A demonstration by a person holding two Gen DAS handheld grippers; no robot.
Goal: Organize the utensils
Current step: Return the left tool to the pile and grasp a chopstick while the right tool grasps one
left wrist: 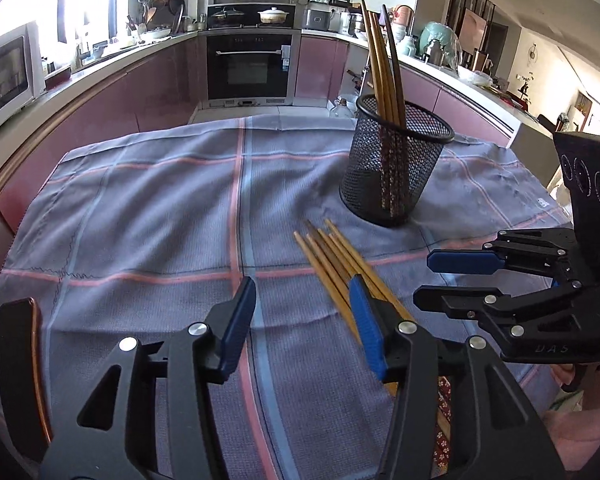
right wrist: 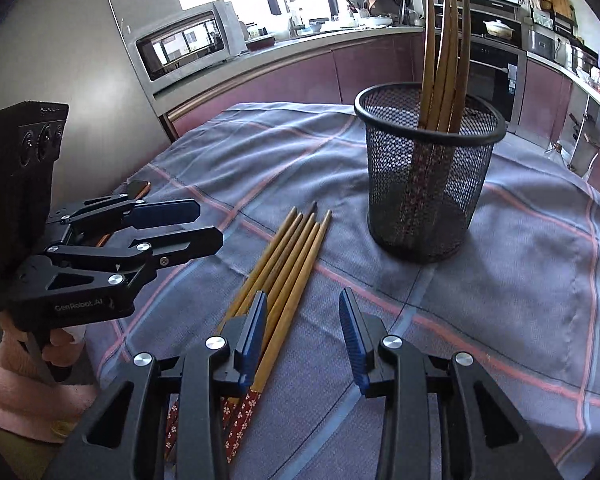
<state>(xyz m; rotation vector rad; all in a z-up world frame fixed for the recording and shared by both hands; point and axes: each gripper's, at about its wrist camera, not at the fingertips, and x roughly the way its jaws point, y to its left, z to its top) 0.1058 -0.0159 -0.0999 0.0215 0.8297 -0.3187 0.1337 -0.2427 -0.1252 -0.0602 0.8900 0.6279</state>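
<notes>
Several bamboo chopsticks (left wrist: pixel 332 260) (right wrist: pixel 296 256) with red flowered handles lie in a loose bundle on the checked cloth. A black mesh cup (left wrist: pixel 396 168) (right wrist: pixel 428 184) stands just behind them with several more chopsticks (left wrist: pixel 384 68) (right wrist: pixel 444 60) upright inside. My left gripper (left wrist: pixel 302 312) (right wrist: pixel 210 224) hovers open over the cloth, its right finger above the bundle. My right gripper (right wrist: pixel 303 320) (left wrist: pixel 426 278) is open too, its left finger over the bundle's handle half. Neither gripper has anything between its pads.
A dark phone-like slab with a copper edge (left wrist: pixel 20 360) (right wrist: pixel 138 188) lies at the cloth's left side. The blue-grey cloth (left wrist: pixel 160 208) covers the table. Kitchen counters, an oven and a microwave stand beyond. A pink sleeve (right wrist: pixel 4 364) holds the left gripper.
</notes>
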